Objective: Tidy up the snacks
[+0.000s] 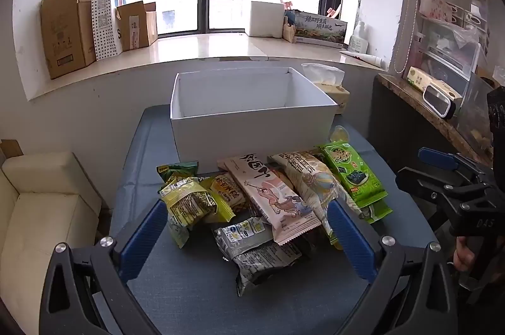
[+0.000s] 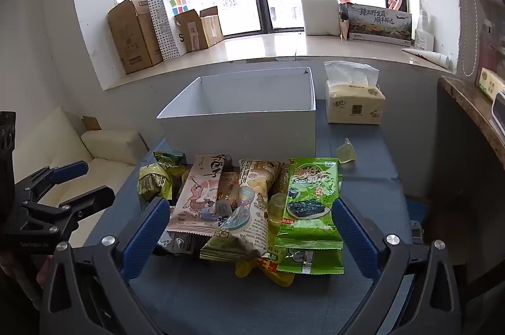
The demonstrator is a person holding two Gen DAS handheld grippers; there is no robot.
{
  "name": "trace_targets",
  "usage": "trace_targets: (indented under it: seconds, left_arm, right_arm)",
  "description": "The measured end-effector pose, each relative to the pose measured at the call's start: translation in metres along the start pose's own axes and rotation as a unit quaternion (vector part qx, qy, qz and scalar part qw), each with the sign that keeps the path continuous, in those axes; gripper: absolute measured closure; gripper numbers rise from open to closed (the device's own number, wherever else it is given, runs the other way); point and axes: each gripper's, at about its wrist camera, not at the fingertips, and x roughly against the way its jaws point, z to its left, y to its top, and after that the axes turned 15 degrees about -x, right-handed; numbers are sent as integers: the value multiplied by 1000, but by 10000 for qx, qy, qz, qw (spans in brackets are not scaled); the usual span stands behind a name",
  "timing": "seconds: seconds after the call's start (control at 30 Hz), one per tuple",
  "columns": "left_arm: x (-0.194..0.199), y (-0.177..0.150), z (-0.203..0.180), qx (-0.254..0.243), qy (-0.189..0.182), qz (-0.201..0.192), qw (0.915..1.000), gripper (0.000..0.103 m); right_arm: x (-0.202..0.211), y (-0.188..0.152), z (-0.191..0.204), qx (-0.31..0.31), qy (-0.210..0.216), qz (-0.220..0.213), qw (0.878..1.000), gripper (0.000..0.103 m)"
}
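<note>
You can read "DAS" on the black body of the right gripper (image 1: 442,174). The long box (image 2: 379,24) on the far windowsill reads "臻品野生菌 顺丰鲜达". The pink snack packet (image 2: 197,196) shows "茶团子", the green seaweed packet (image 2: 311,202) "美好时光", and the tissue pack (image 2: 355,106) at far right "清风".

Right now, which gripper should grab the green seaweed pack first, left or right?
Right, probably. The green seaweed pack lies just inside the open right gripper, beside its right finger. From the left gripper, also open, it sits beyond the right finger, with the pink pack in between.
</note>
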Motion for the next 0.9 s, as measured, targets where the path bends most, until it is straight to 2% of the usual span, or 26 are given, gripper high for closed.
trace_targets:
  seconds: [0.13, 0.9]
  left_arm:
    - [-3, 0, 1, 11, -41, 79, 10000, 0]
    - [3, -2, 2, 17, -8, -2, 10000, 0]
  right_arm:
    - [0, 0, 0, -3, 4, 46, 10000, 0]
    - [-3, -3, 3, 117, -70, 92, 9999, 0]
